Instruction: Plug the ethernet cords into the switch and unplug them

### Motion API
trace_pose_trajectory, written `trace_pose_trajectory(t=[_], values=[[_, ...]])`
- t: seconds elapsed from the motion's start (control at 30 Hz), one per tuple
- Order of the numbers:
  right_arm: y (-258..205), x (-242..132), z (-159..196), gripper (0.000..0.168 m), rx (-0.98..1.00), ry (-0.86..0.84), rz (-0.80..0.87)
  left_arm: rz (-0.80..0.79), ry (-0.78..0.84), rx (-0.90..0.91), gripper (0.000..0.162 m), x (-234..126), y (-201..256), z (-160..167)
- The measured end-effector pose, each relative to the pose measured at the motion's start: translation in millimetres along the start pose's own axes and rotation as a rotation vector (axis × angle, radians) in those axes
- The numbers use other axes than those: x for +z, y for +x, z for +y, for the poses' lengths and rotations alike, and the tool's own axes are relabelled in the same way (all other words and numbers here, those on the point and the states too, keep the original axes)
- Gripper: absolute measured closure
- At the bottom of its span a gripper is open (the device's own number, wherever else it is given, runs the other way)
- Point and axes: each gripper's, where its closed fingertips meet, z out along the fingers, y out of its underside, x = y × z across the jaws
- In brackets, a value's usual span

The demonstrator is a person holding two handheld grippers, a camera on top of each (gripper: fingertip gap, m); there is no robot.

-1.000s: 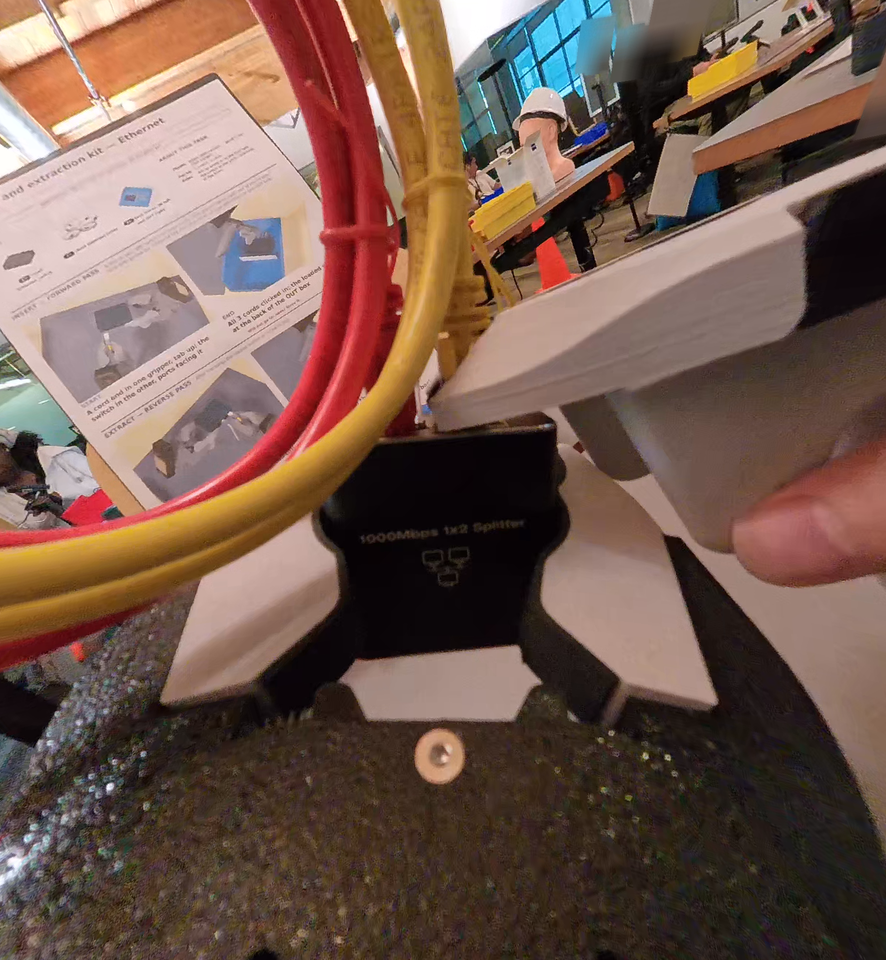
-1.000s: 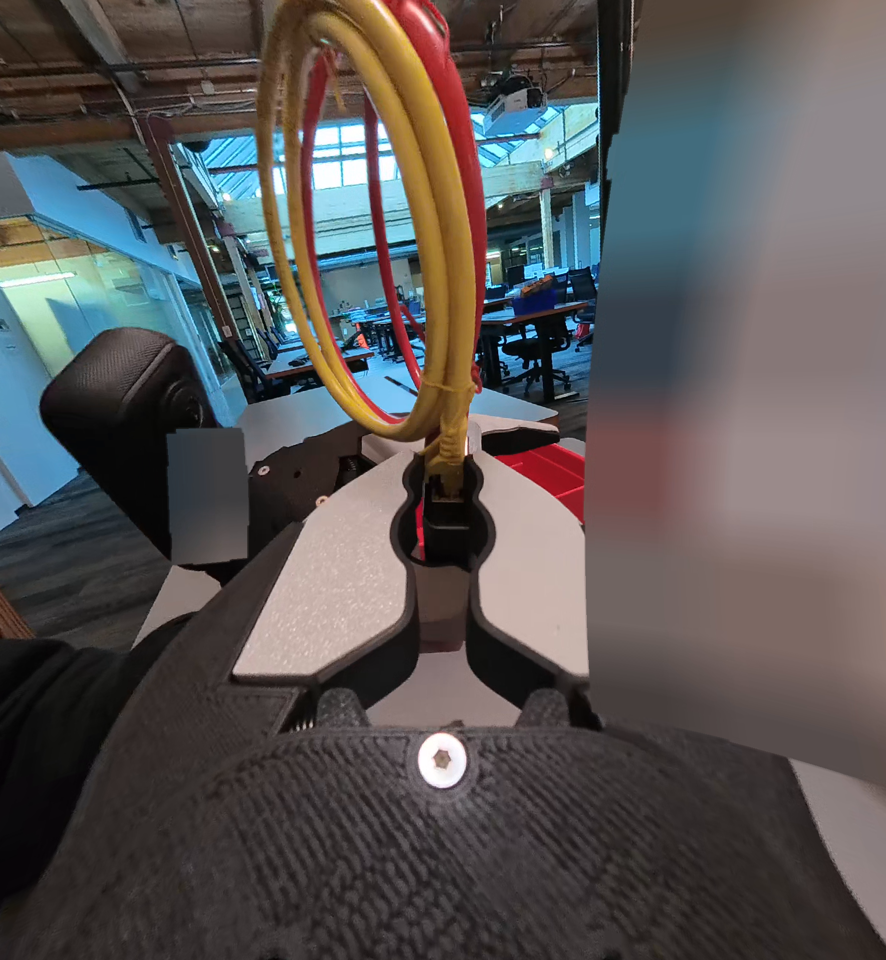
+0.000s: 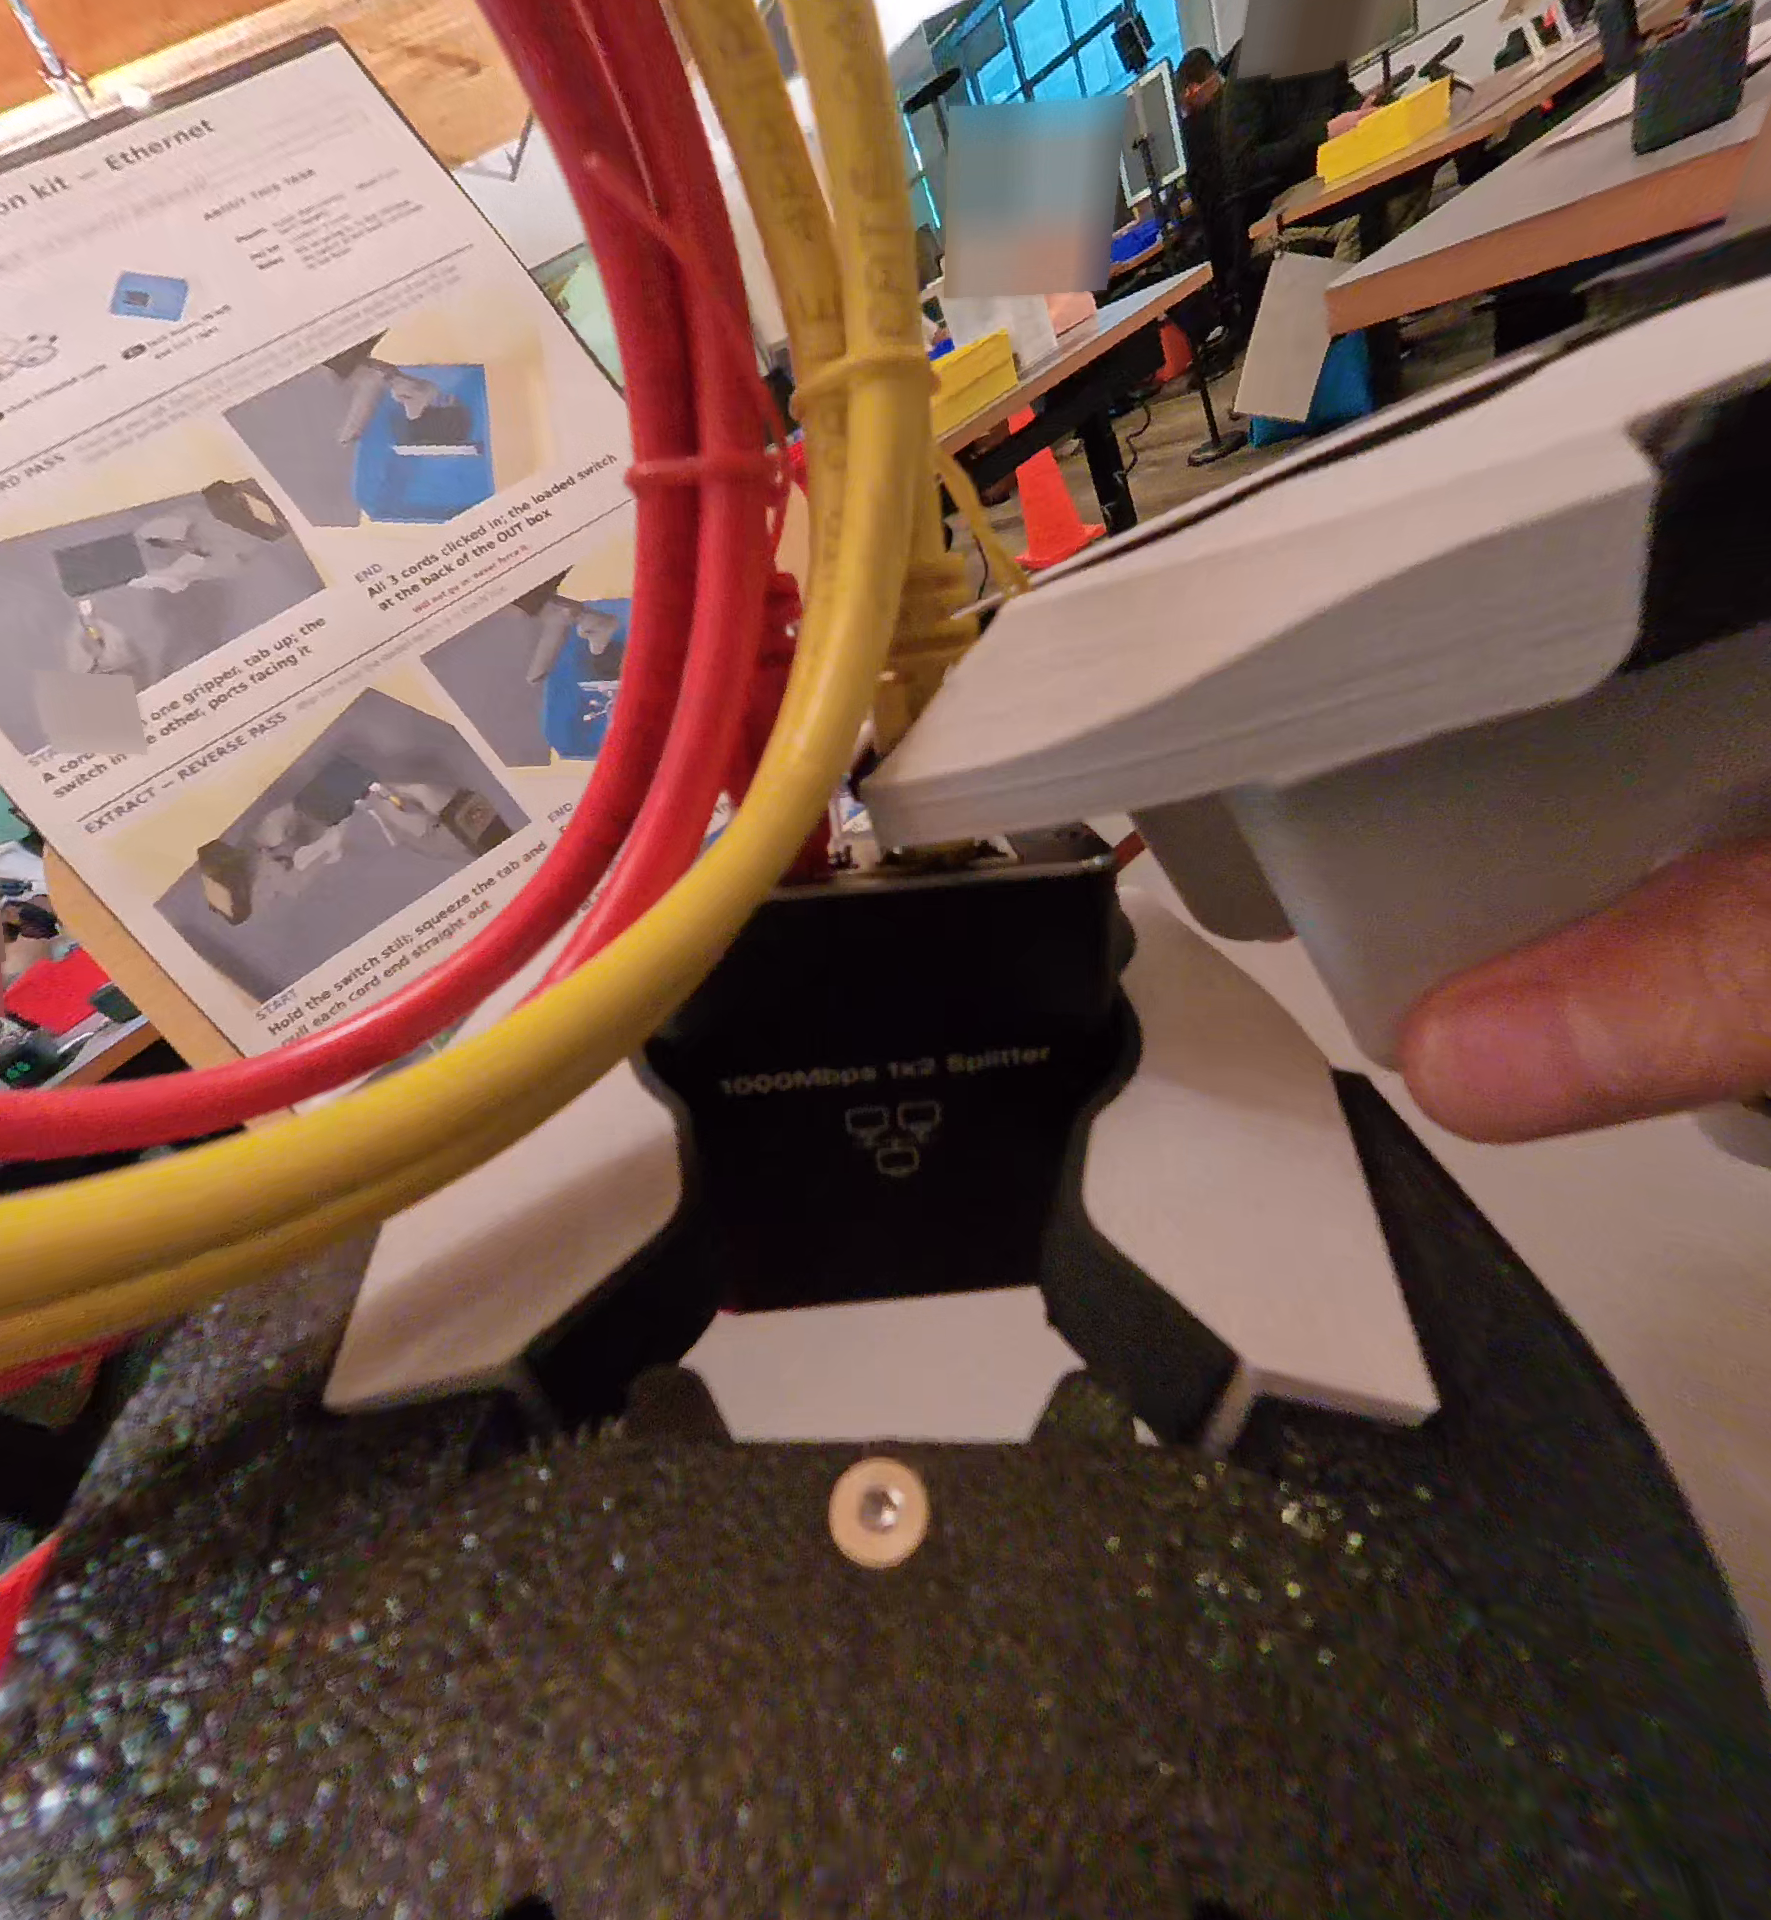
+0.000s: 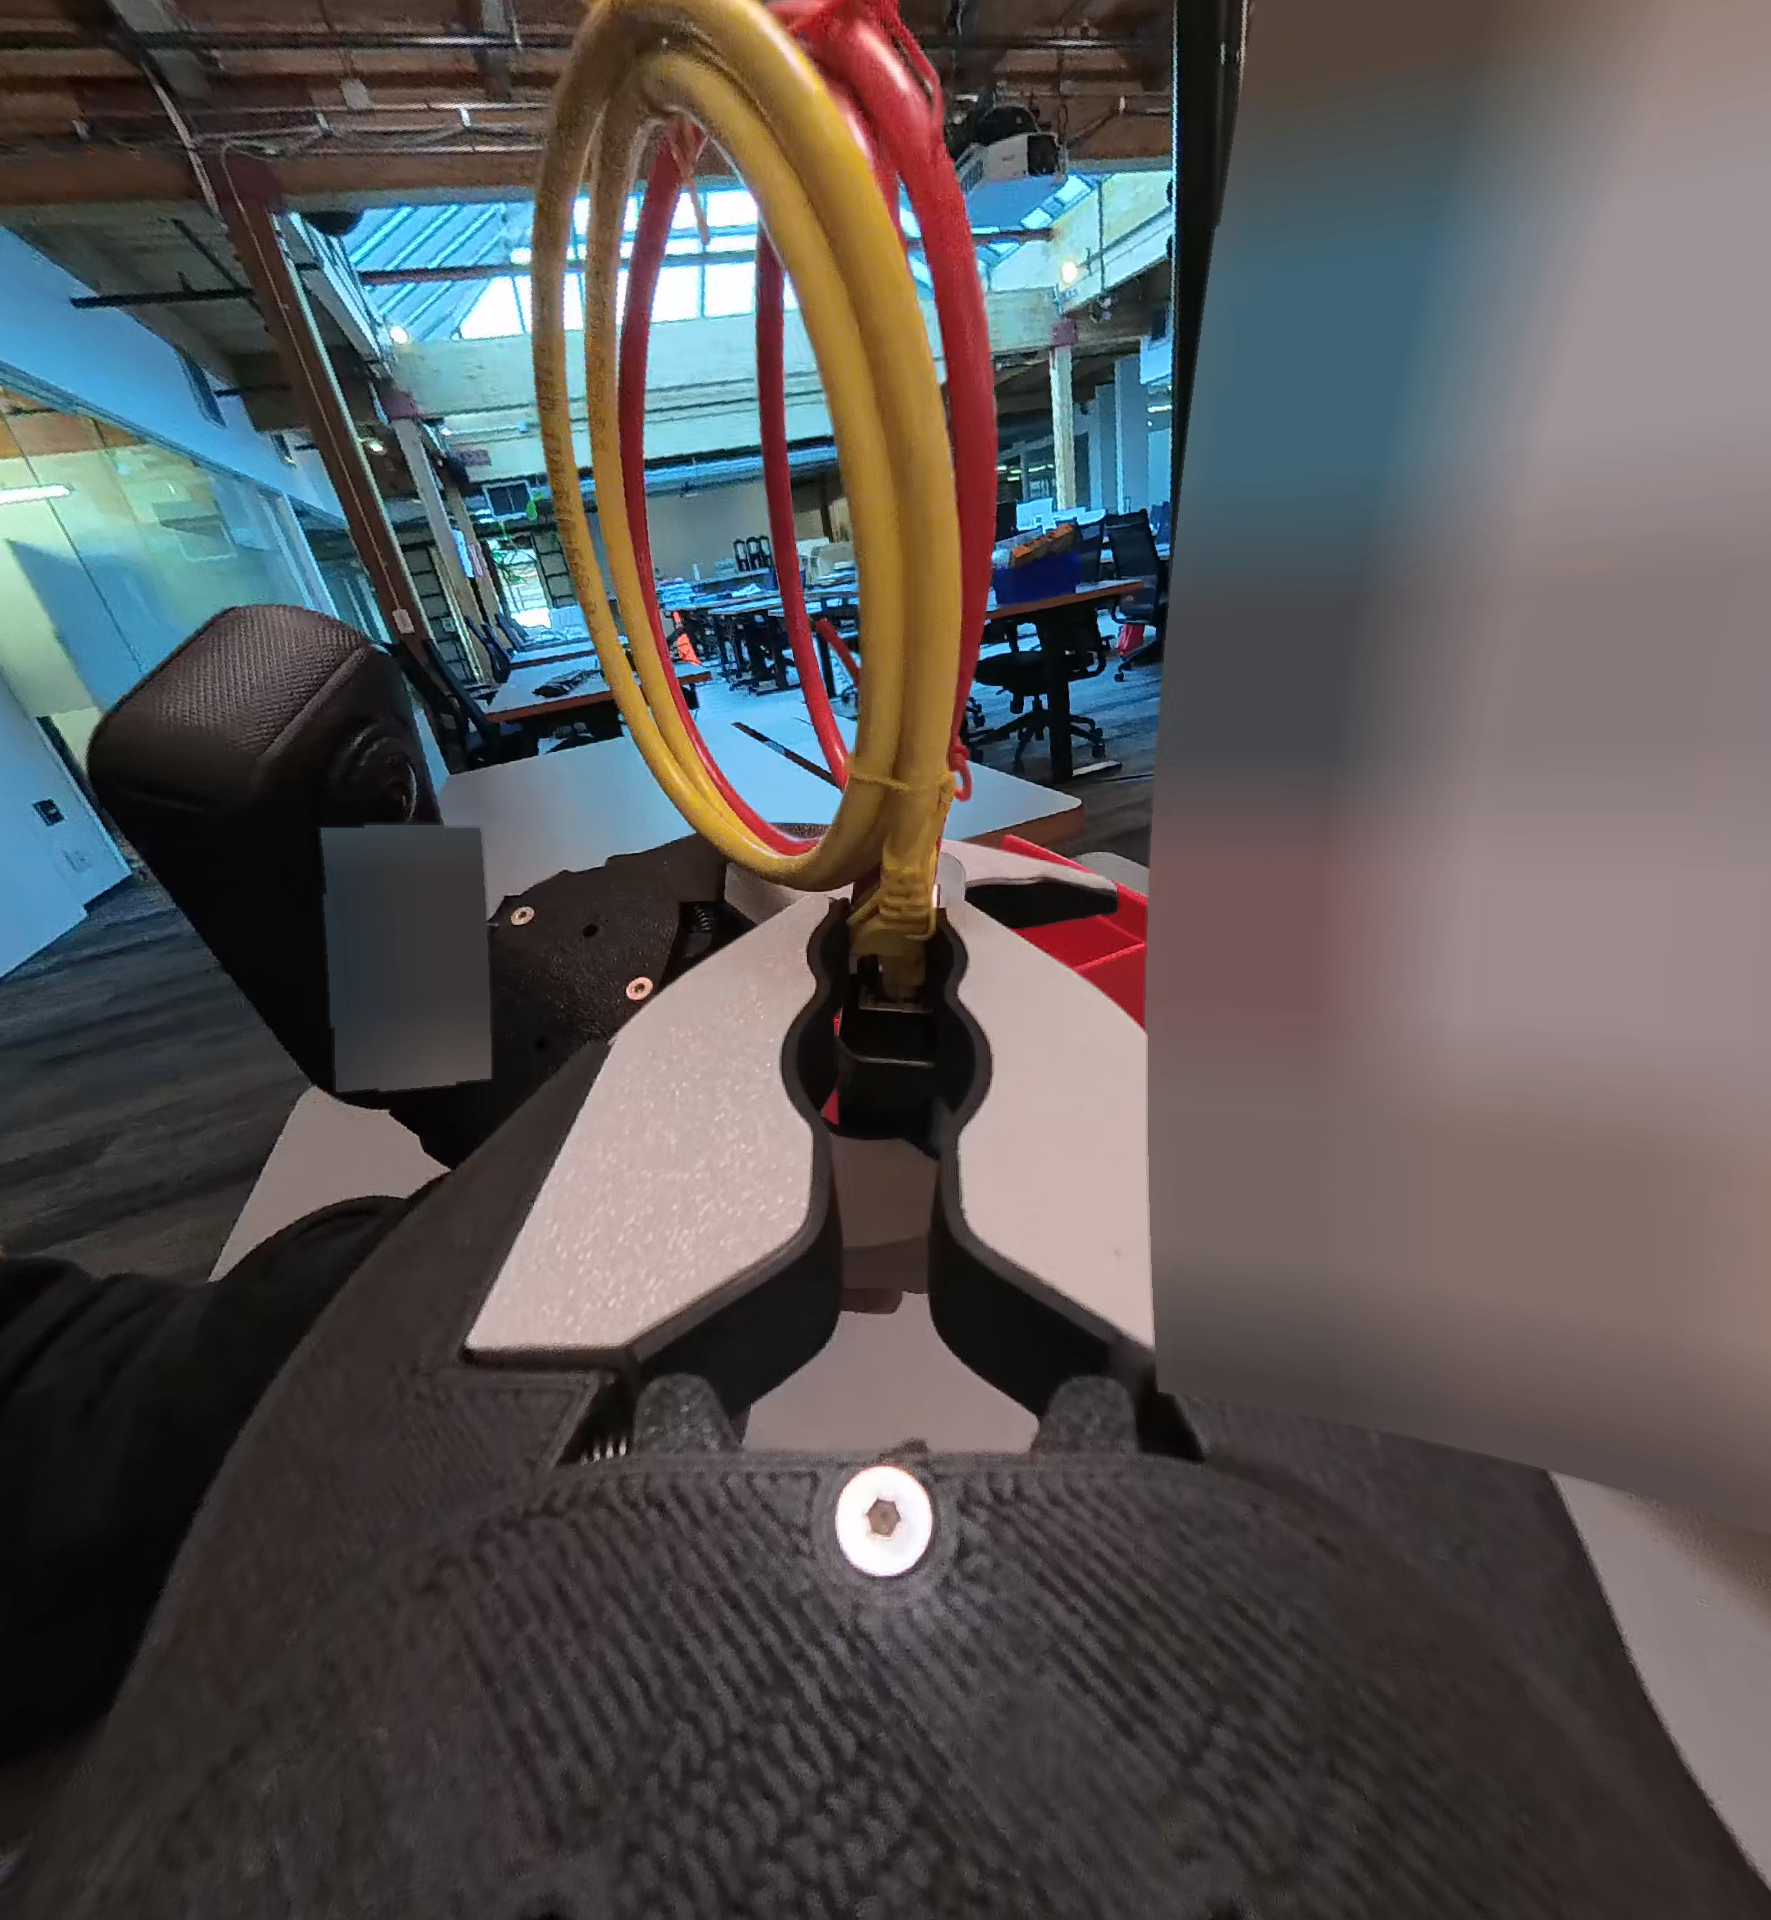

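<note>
Little has moved since the earlier frame; both views sit slightly closer on the yellow cord's plug.
The left claw (image 3: 886, 1122) pinches the black switch (image 3: 891, 1091); the right claw (image 4: 886, 997) pinches the yellow cord (image 4: 902, 894) at its plug, seated in a port beside the red cord (image 3: 694, 436). Probably the unplugging step: next, squeeze the tab, pull straight.

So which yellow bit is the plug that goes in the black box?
Find the black box pinched in the left gripper at the middle of the left wrist view. Two coiled cords rise from its top edge, a red cord and a yellow cord. The yellow plug is the ribbed end beside the grey right gripper, not the smooth loops.
</note>
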Motion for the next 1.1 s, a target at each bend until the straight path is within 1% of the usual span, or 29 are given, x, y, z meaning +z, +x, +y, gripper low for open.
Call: trace_pose_trajectory(t=[0.13,0.3,0.43,0.67,0.87,1.1], values=[[1.3,-1.2,1.3,0.153,-0.033,-0.024,0.020,0.005,-0.012,0.005,0.085,1.8,2.2,1.4],[7.9,-1.3,2.5,0.154,-0.026,-0.021,0.069,0.003,-0.029,0.006,0.085,3.3,2.9,4.4],[8.1,-2.4,1.8,0.153,0.012,-0.015,0.053,0.005,-0.014,-0.006,0.085,3.2,4.5,1.9],[1.6,4.3,8.8,0.154,0.018,-0.058,0.052,-0.028,-0.051,-0.042,0.084,6.4,0.6,12.0],[3.2,5.7,11.8,0.153,0.064,-0.052,0.032,-0.077,-0.077,-0.028,0.083,8.6,-4.1,17.8],[5.5,7.2,12.8,0.154,0.072,-0.042,0.035,-0.073,-0.102,-0.022,0.084,9.8,-5.1,22.1]])
